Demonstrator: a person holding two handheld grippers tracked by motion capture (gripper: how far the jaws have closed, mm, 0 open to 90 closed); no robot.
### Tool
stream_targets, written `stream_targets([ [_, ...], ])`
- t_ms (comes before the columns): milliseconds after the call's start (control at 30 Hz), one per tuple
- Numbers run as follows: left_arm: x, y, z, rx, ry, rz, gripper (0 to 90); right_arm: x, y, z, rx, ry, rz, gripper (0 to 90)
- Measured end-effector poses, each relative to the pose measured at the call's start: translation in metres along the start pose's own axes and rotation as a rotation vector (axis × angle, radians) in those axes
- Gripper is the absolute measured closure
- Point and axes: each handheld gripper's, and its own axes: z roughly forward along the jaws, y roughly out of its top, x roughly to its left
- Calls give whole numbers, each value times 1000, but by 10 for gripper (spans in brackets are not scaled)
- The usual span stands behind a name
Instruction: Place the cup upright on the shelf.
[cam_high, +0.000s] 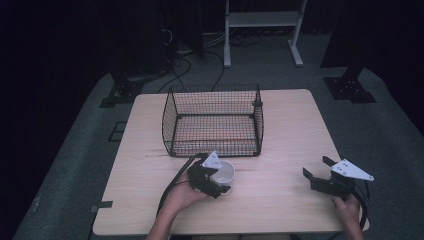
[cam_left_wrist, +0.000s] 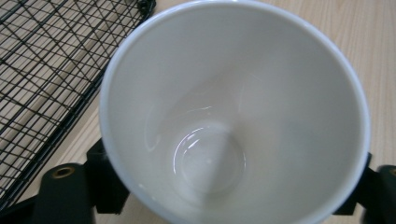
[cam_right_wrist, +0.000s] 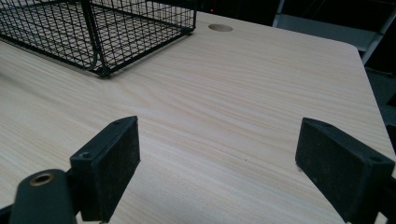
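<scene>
A white cup (cam_high: 225, 173) stands on the wooden table (cam_high: 292, 135) just in front of the black wire basket (cam_high: 212, 122). My left gripper (cam_high: 212, 179) is at the cup from the near side. In the left gripper view the empty cup (cam_left_wrist: 233, 107) sits between the two black jaws, which press on its sides, and my left gripper (cam_left_wrist: 233, 186) is shut on it. My right gripper (cam_high: 316, 168) rests near the table's right front, open. In the right gripper view my right gripper (cam_right_wrist: 224, 163) has bare table between its fingers (cam_right_wrist: 112, 158).
The wire basket (cam_right_wrist: 93, 28) is empty and stands at the table's middle back; its mesh (cam_left_wrist: 37, 70) lies just left of the cup. A round hole (cam_right_wrist: 220, 27) marks the tabletop's far side. Cables and a white frame (cam_high: 262, 20) are on the floor beyond.
</scene>
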Motion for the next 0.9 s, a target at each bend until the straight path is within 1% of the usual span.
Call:
stream_targets([
  [100, 0, 1, 0, 10, -1, -5, 212, 0, 0, 0, -1, -1, 0, 131],
  [267, 1, 1, -2, 5, -4, -5, 214, 0, 0, 0, -1, -1, -1, 131],
  [367, 0, 2, -8, -20, -11, -5, 215, 0, 0, 0, -1, -1, -1, 130],
  [533, 2, 1, -19, -21, 1, -3, 215, 0, 0, 0, -1, 0, 0, 131],
  [567, 2, 1, -19, -21, 1, -3, 215, 0, 0, 0, -1, 0, 1, 131],
  [600, 3, 1, -24, -30, -2, -6, 216, 0, 0, 0, -1, 0, 0, 131],
  [667, 3, 2, -28, -39, -9, -8, 216, 0, 0, 0, 0, 0, 0, 131],
  [733, 2, 4, -31, -45, -5, -2, 216, 0, 0, 0, -1, -1, 0, 131],
  [900, 3, 7, -37, -46, -8, 2, 216, 0, 0, 0, -1, -1, 1, 131],
])
